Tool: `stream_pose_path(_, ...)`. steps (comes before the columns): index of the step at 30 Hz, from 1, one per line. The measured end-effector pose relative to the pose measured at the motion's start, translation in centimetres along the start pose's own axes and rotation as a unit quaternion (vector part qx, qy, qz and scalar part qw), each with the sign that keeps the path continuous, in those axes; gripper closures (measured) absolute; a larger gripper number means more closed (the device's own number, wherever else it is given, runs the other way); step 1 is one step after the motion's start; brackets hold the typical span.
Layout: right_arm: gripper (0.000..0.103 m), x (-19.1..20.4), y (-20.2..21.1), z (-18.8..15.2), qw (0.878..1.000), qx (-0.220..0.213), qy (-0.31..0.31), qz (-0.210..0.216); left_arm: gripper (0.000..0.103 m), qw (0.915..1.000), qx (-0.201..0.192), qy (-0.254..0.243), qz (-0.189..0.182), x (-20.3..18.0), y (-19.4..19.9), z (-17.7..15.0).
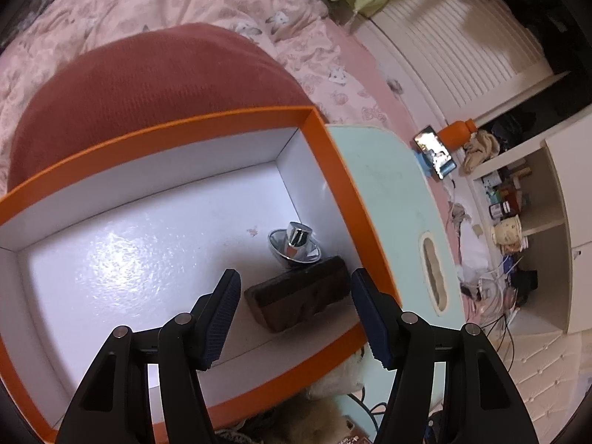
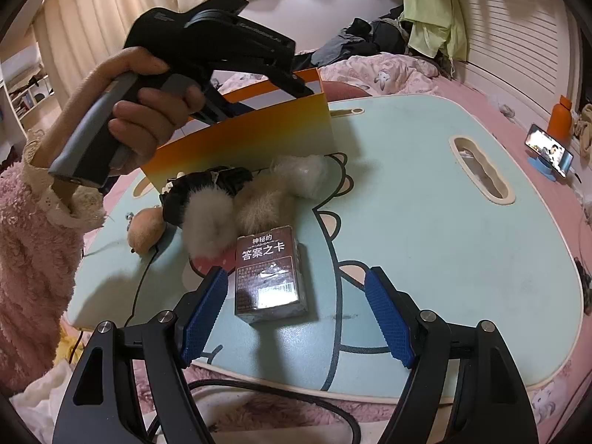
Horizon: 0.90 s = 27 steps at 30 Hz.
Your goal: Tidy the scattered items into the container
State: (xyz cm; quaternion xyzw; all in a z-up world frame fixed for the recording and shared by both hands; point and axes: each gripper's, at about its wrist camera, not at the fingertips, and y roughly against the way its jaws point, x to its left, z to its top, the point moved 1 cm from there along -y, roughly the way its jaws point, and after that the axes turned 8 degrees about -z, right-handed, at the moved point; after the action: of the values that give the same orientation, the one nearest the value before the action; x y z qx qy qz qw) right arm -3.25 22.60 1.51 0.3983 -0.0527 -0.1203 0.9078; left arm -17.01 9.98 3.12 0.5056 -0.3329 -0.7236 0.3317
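The orange box [image 1: 333, 170] with a white inside fills the left wrist view. In it lie a shiny metal knob [image 1: 294, 242] and a dark brown card box [image 1: 299, 298]. My left gripper [image 1: 294, 318] is open and empty, just above the brown box. In the right wrist view my right gripper [image 2: 296, 307] is open around a second brown card box [image 2: 268, 277] on the light blue lap table [image 2: 425, 240]. Behind it lie fluffy pom-pom items [image 2: 236, 203] and a small plush [image 2: 146, 231]. The orange box [image 2: 251, 137] stands behind them, with the left gripper's hand over it.
The lap table rests on a bed with pink bedding [image 1: 185, 7]. A red cushion [image 1: 148, 81] sits behind the box. A phone on a blue stand [image 2: 551, 155] and an orange bottle [image 2: 560, 118] stand at the right. A black cable [image 2: 259, 388] runs under the table's front edge.
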Motion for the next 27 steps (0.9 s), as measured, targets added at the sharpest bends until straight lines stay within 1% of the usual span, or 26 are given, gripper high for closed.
stream_pose_path(2,0.026,-0.1,-0.1,0.0,1.000,0.002,-0.001,0.002,0.040,1.0000,0.001,0.001,-0.008,0.0,-0.3,0.0)
stream_pose_path(5,0.026,-0.4,-0.2,0.0,1.000,0.004,-0.007,0.005,0.039,1.0000,-0.006,-0.005,-0.001,0.0,-0.2,0.0)
stream_pose_path(9,0.026,-0.5,-0.3,-0.1,1.000,0.006,-0.009,0.007,0.039,0.9988,-0.026,-0.014,0.038,0.9,1.1,0.0)
stream_pose_path(15,0.026,-0.4,-0.2,-0.1,1.000,0.008,-0.008,0.009,0.039,0.9960,-0.051,0.020,0.071,4.4,3.3,0.3)
stream_pose_path(17,0.026,-0.4,-0.2,-0.2,1.000,0.008,-0.008,0.009,0.039,0.9949,-0.057,0.024,0.080,5.0,3.9,0.4)
stream_pose_path(21,0.026,-0.3,-0.2,-0.2,1.000,0.008,-0.007,0.009,0.039,0.9955,-0.067,0.020,0.064,4.8,4.5,0.2)
stream_pose_path(24,0.026,-0.3,-0.2,-0.2,1.000,0.009,-0.008,0.011,0.039,0.9961,-0.060,0.010,0.064,3.9,4.1,0.1)
stream_pose_path(26,0.026,-0.3,-0.1,-0.2,1.000,0.009,-0.009,0.011,0.039,0.9963,-0.049,-0.003,0.071,3.2,3.5,0.0)
stream_pose_path(27,0.026,-0.3,-0.1,-0.2,1.000,0.009,-0.009,0.011,0.042,0.9962,-0.041,-0.009,0.076,2.9,3.1,-0.1)
